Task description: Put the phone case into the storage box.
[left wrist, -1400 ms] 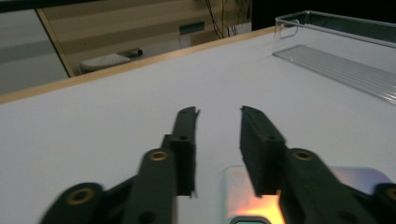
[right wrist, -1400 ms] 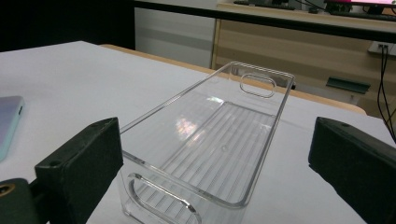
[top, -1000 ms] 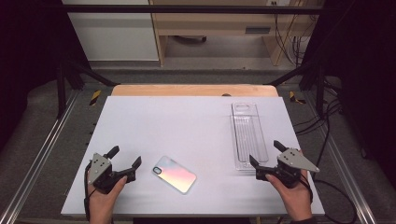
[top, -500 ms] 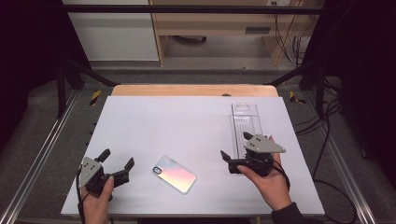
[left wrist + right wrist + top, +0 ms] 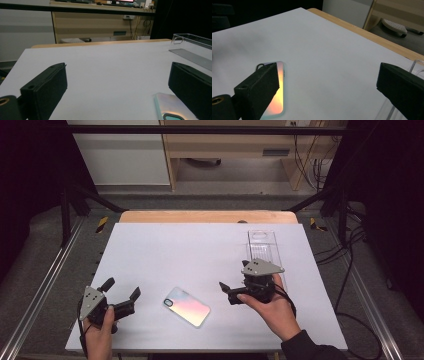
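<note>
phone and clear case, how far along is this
Done: nothing that shows. The phone lies flat on the white table, apart from the clear case at the far right. In hand: the right gripper, jaws open and empty, points at the phone from its right; the left gripper, also open, waits at its left. Left: gripping the phone and probably bringing it to the case.

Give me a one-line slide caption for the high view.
Two open hand-held tools, left tool and right tool, flank an iridescent phone on the white table.
</note>
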`<action>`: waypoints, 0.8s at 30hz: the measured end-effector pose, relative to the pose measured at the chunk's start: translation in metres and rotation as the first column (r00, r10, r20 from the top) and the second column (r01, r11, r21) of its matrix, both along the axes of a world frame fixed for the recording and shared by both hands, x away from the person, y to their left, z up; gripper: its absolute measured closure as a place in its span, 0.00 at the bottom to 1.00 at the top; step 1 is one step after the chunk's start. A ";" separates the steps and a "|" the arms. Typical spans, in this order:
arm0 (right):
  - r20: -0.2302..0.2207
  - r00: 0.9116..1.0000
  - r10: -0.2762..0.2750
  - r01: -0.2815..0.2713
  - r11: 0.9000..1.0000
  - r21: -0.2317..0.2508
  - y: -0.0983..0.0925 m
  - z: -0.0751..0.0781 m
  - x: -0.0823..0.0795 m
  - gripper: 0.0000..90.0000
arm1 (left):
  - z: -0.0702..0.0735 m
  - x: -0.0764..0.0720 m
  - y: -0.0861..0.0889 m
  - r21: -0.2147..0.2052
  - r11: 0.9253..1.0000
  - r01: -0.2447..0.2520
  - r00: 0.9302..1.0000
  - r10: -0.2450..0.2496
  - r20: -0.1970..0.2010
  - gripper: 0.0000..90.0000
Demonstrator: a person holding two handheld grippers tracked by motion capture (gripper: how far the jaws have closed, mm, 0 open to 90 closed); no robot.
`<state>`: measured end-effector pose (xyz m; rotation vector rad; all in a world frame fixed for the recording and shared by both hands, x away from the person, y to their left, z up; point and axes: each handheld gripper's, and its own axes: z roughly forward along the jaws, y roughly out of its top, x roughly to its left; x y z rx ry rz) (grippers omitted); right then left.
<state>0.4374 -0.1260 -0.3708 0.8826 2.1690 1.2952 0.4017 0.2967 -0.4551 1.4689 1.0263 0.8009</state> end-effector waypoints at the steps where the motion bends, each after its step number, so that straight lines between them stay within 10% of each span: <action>1: 0.000 1.000 0.000 0.000 1.000 0.000 0.000 0.000 0.000 0.05 | 0.000 0.000 -0.001 0.004 1.000 0.003 1.000 -0.003 0.001 0.02; 24: -0.139 0.983 0.117 -0.128 0.989 -0.074 0.050 -0.045 0.005 0.05 | -0.005 0.004 -0.005 0.040 0.998 0.043 0.999 -0.043 -0.016 0.02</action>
